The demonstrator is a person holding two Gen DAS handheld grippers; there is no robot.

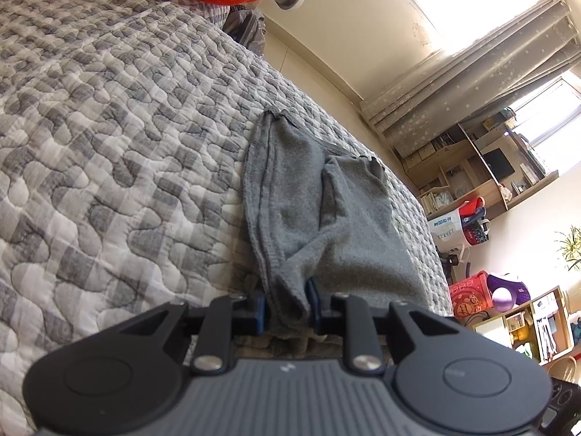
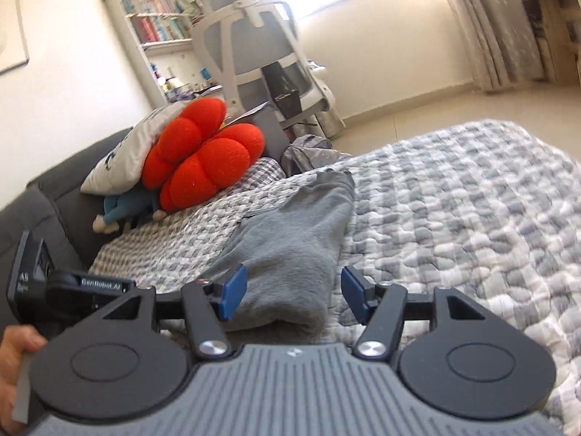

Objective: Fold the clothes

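Grey garment (image 1: 290,200) lay on quilted bed (image 1: 109,127); left gripper (image 1: 288,309) clenched its edge, right gripper (image 2: 290,292) released, straddling fold.

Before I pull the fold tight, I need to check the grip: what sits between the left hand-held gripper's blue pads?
A bunched edge of the grey garment, pinched between the left hand-held gripper pads; the left wrist view shows it.

Open quilt (image 2: 454,200) rightward, red cushion (image 2: 203,152) blocking far left
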